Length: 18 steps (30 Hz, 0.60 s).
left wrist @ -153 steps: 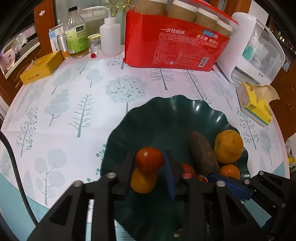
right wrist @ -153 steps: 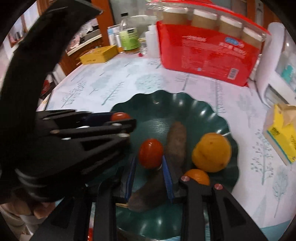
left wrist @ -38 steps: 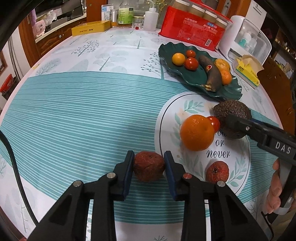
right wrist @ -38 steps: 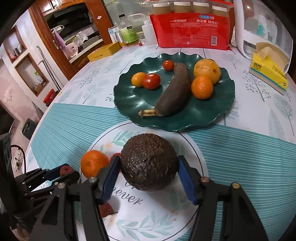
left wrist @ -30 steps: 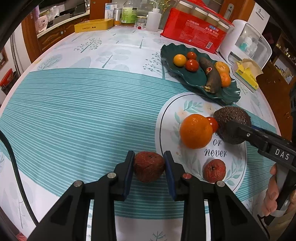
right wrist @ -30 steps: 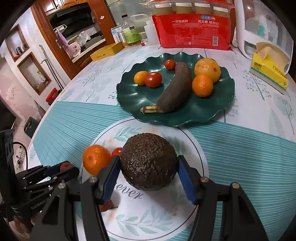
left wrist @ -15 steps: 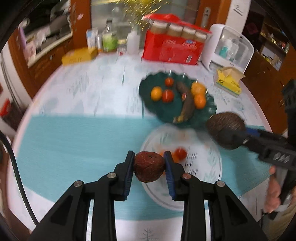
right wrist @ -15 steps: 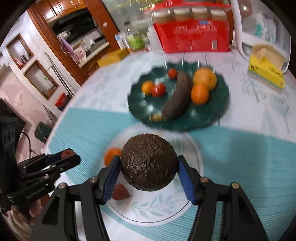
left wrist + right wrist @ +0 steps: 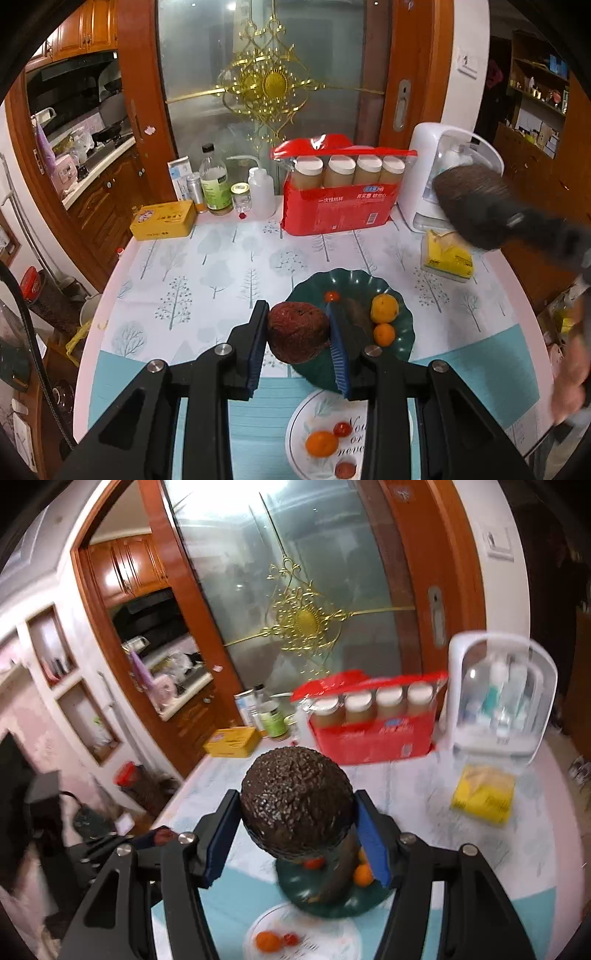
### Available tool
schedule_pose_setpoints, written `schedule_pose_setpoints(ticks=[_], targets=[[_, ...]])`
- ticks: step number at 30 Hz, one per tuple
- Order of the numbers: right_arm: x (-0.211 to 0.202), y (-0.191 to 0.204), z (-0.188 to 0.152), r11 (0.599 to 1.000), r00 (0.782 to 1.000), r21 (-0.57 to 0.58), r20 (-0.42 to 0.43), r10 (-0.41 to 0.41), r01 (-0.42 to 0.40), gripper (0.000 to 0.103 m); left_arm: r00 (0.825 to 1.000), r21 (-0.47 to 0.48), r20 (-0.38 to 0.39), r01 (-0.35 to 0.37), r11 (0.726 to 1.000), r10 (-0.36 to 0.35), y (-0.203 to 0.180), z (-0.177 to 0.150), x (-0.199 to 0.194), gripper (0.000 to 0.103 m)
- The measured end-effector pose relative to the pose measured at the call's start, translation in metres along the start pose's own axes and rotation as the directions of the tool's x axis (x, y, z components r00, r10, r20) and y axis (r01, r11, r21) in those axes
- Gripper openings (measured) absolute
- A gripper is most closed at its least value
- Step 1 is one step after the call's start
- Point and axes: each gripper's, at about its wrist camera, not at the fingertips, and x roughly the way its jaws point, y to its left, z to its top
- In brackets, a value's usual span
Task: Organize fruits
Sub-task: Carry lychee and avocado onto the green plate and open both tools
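- Held high above the bench (image 9: 221, 266): left claw (image 9: 298, 338) clenched on a dark-red, rough-skinned fruit (image 9: 297, 336), blue pads pressed to both sides.
- Right claw (image 9: 297, 834) likewise clamped on a big pebbly avocado (image 9: 295, 805); same avocado visible upper right in left wrist view, blurred.
- Far below: green scalloped plate (image 9: 404, 332) w/ small tomato (image 9: 331, 295), two oranges (image 9: 384, 309) and a dark banana partly hidden behind the claw.
- Nearer edge, on white round placemat (image 9: 295, 439): orange (image 9: 320, 443), cherry tomato (image 9: 342, 429), small reddish fruit (image 9: 343, 469), none yet on the plate.
- Step in hand, by the look of it: carry phase, both fruits lifted, en route to plate.
- Next move calls for: lowering each claw over a bare patch of plate, left side seeming freest; staggering the two to avoid a clash; releasing only once fruit rests on the plate.
- Right wrist view motion-blurred; plate details there unclear.
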Motion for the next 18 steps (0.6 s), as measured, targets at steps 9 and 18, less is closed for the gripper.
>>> schedule_pose_setpoints(ticks=[9,18], targets=[[0.172,-0.027,-0.043,0.995,0.966,0.102,-0.259,0.026,0.0,0.062,0.98,-0.018,-0.196,0.039,0.999,-0.042,-0.014,-0.028,0.142,0.03],[0.265,-0.051,-0.099,0.974,0.895,0.208,-0.413,0.167,-0.086,0.062,0.945,-0.05,-0.306,0.101,0.994,-0.111,-0.022,-0.073,0.229,0.03]])
